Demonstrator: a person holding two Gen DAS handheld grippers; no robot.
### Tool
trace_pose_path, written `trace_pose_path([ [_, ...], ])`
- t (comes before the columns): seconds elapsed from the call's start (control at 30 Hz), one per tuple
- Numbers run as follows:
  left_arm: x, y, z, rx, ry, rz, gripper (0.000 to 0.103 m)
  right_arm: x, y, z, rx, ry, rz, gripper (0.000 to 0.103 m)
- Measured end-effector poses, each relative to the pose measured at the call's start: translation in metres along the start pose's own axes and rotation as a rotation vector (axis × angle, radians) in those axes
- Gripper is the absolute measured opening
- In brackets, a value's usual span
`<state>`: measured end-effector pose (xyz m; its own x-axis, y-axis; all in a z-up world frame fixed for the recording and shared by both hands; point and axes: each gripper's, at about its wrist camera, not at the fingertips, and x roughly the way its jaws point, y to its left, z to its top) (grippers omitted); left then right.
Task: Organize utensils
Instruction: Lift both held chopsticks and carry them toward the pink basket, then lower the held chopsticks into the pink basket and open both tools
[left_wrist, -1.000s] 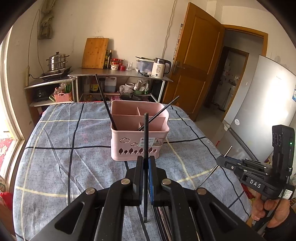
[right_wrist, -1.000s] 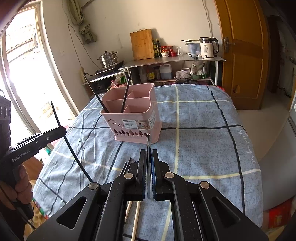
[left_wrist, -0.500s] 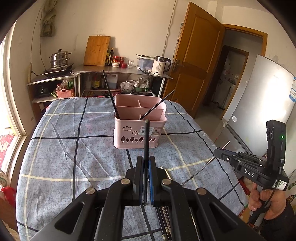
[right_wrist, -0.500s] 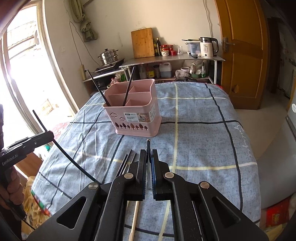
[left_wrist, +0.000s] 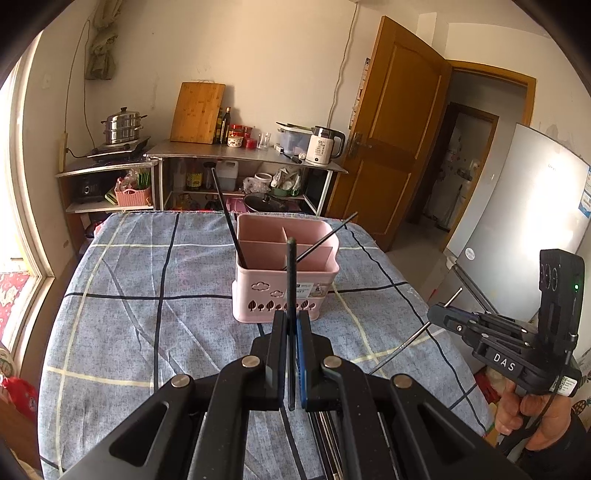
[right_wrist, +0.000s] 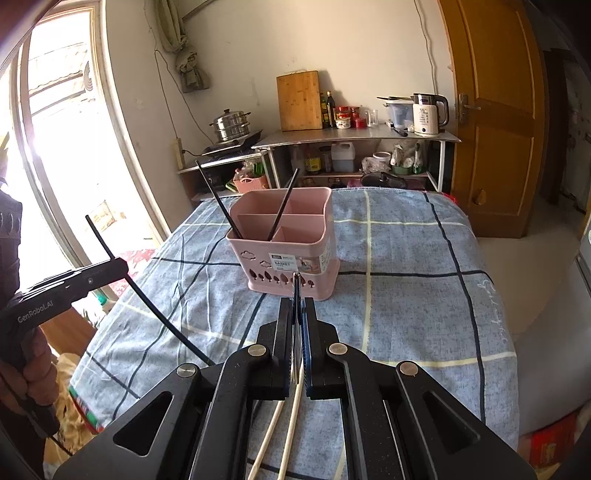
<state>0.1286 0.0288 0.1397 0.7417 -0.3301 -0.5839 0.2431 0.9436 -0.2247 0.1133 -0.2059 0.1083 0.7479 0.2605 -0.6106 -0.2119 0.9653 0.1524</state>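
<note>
A pink utensil basket (left_wrist: 286, 273) with compartments stands mid-table and holds two black chopsticks; it also shows in the right wrist view (right_wrist: 286, 245). My left gripper (left_wrist: 291, 325) is shut on a black chopstick (left_wrist: 291, 273), held upright in front of the basket. From the right wrist view that gripper (right_wrist: 114, 267) is at the left with the chopstick (right_wrist: 147, 301). My right gripper (right_wrist: 297, 314) is shut on a thin metal chopstick (right_wrist: 296, 288). From the left wrist view it (left_wrist: 437, 317) is at the right with the chopstick (left_wrist: 413, 338).
A blue checked cloth (left_wrist: 147, 306) covers the table. Two pale chopsticks (right_wrist: 284, 435) lie near the front edge under my right gripper, and more utensils (left_wrist: 328, 432) lie under my left. A shelf with a kettle (left_wrist: 323, 146) stands beyond; a fridge (left_wrist: 524, 229) is at the right.
Both grippers have drawn back and risen a little with their chopsticks still held. The basket looks smaller and farther off in both views.
</note>
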Motion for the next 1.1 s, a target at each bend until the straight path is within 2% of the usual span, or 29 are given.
trace_pose_path([
  [0.37,0.014,0.013,0.062,-0.008,-0.085,0.017,0.004,0.023,0.019,0.055,-0.001,-0.079,0.052,0.004],
  [0.73,0.020,0.021,0.127,-0.002,-0.182,0.026,0.004,0.037,0.027,0.111,-0.004,-0.172,0.055,0.004],
  [0.9,0.038,0.025,0.138,0.014,-0.183,0.035,0.004,0.055,0.027,0.122,0.010,-0.181,0.050,0.004],
  [1.1,0.068,0.038,0.127,-0.005,-0.146,0.035,0.004,0.088,0.029,0.113,0.013,-0.134,0.045,0.004],
])
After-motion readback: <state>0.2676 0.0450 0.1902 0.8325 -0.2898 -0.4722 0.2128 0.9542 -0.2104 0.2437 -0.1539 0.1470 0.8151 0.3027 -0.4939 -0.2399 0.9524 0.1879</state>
